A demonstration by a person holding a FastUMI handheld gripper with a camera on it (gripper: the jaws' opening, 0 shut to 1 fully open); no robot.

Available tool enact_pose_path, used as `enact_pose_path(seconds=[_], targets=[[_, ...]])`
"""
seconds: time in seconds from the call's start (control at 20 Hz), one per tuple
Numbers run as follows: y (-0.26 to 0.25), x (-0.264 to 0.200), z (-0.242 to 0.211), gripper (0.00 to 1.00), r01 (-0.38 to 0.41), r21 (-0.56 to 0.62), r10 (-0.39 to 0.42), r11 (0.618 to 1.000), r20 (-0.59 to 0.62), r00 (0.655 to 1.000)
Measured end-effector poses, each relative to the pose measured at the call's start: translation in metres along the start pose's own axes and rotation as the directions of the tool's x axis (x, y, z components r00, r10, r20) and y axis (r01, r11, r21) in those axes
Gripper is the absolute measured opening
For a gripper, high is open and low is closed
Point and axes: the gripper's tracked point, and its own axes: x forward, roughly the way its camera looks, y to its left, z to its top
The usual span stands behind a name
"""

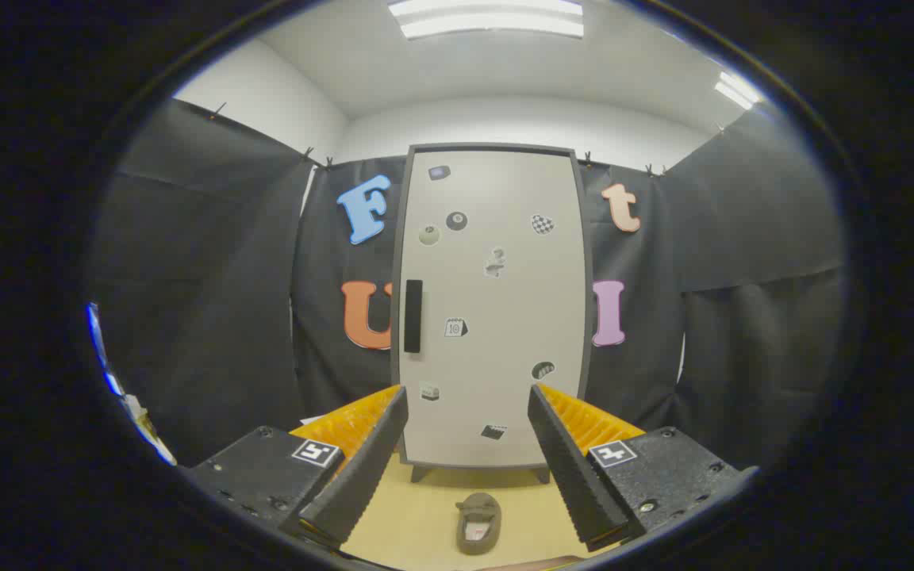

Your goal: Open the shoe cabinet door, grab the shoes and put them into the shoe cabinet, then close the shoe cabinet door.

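Observation:
The shoe cabinet [493, 305] stands upright against the booth's black wall, beyond my fingers. Its pale door is shut, dotted with several small stickers, and carries a dark vertical handle [413, 316] near its left edge. A single brownish-grey shoe [478, 521] lies on the tan floor just in front of the cabinet's feet, low between my fingers. My gripper [466, 400] is open, its two fingers spread wide with nothing between them, held well back from both the cabinet and the shoe.
Black cloth walls close in the booth on the left, right and behind the cabinet. The tan floor [425, 515] stretches from the cabinet toward me. Ceiling lights glow overhead.

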Motion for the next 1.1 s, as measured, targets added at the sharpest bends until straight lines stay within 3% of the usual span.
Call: enact_pose_path(seconds=[0.35, 0.7, 1.1], targets=[[0.003, 0.009, 0.010, 0.99, -0.063, 0.091, 0.060, 0.994, 0.038, 0.997], [-0.027, 0.037, 0.004, 0.99, -0.004, 0.080, 0.003, 0.997, 0.010, 1.000], [-0.027, 0.126, -0.025, 0.99, 0.040, 0.022, -0.039, 0.999, -0.061, 0.997]])
